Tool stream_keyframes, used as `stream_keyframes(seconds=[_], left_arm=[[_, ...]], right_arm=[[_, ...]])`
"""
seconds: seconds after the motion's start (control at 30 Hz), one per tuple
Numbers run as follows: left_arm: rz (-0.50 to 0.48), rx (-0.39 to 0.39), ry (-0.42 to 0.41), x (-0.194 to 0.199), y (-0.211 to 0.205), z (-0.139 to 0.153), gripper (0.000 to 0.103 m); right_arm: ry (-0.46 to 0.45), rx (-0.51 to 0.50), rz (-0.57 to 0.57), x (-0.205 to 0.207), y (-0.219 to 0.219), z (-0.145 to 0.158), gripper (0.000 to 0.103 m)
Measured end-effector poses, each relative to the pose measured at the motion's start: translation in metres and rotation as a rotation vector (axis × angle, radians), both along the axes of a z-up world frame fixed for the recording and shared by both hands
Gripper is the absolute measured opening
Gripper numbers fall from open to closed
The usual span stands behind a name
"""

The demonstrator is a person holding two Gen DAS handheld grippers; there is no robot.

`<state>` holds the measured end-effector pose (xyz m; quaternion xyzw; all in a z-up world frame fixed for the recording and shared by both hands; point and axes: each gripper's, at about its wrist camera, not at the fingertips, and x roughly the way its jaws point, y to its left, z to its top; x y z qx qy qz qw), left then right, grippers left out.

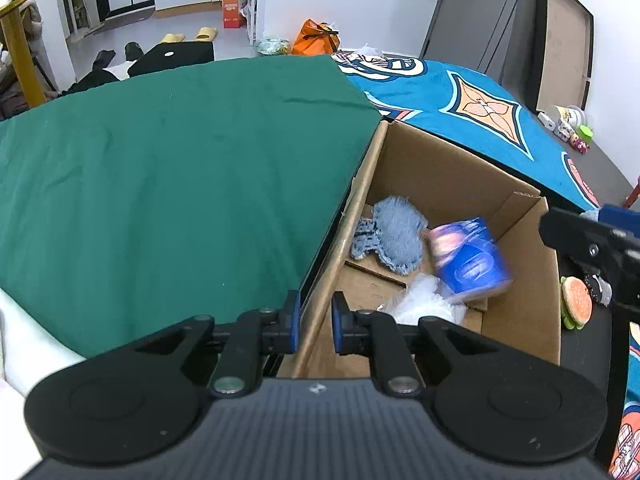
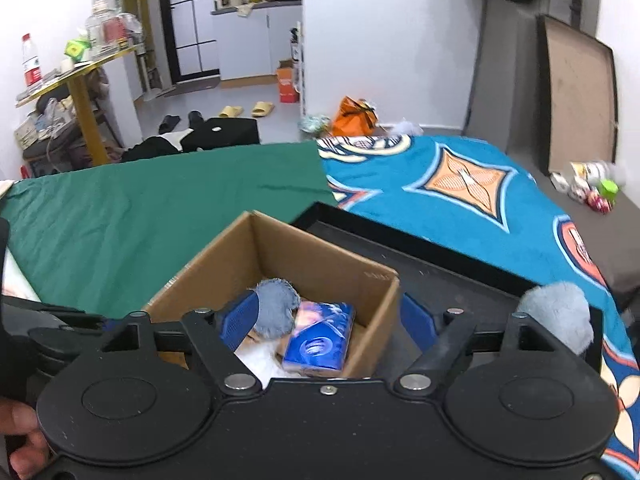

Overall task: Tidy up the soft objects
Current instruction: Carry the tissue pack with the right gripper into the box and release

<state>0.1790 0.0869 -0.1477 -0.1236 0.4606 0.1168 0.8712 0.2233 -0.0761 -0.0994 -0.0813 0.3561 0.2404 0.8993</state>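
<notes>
An open cardboard box [image 1: 520,320] [image 2: 224,268] stands on a black tray [image 2: 460,276]. Inside lie a blue tissue pack [image 1: 470,258] [image 2: 320,338], blurred with motion, a denim cloth piece [image 1: 394,240] [image 2: 276,306] and a white plastic bag [image 1: 424,304] [image 2: 256,362]. My left gripper [image 1: 314,322] is shut on the box's left wall [image 1: 348,240]. My right gripper [image 2: 326,322] is open and empty above the box, its jaws wide apart; it also shows in the left wrist view [image 1: 592,244]. A grey fluffy thing [image 2: 560,312] lies at the right.
The box stands on a bed with a green sheet [image 1: 160,168] and a blue patterned blanket [image 1: 480,108]. A burger toy [image 1: 576,304] lies right of the box. Small toys [image 2: 592,188] sit at the far right. Slippers and bags lie on the floor beyond.
</notes>
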Motion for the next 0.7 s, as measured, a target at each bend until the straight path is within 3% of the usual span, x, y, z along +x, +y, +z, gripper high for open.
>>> stream_keyframes(seconds=[0.33, 0.5, 0.7], left_arm=[[-0.013, 0.088, -0.016, -0.003, -0.012, 0.010, 0.021], [-0.019, 0.117, -0.022, 0.000, -0.018, 0.012, 0.035], [-0.047, 0.174, -0.013, 0.002, -0.029, 0.013, 0.049]], right_arm=[[0.013, -0.023, 0.015, 0.002, -0.024, -0.002, 0.078], [0.002, -0.013, -0.001, 0.007, -0.042, -0.003, 0.078], [-0.004, 0.050, -0.097, 0.013, -0.074, -0.023, 0.078]])
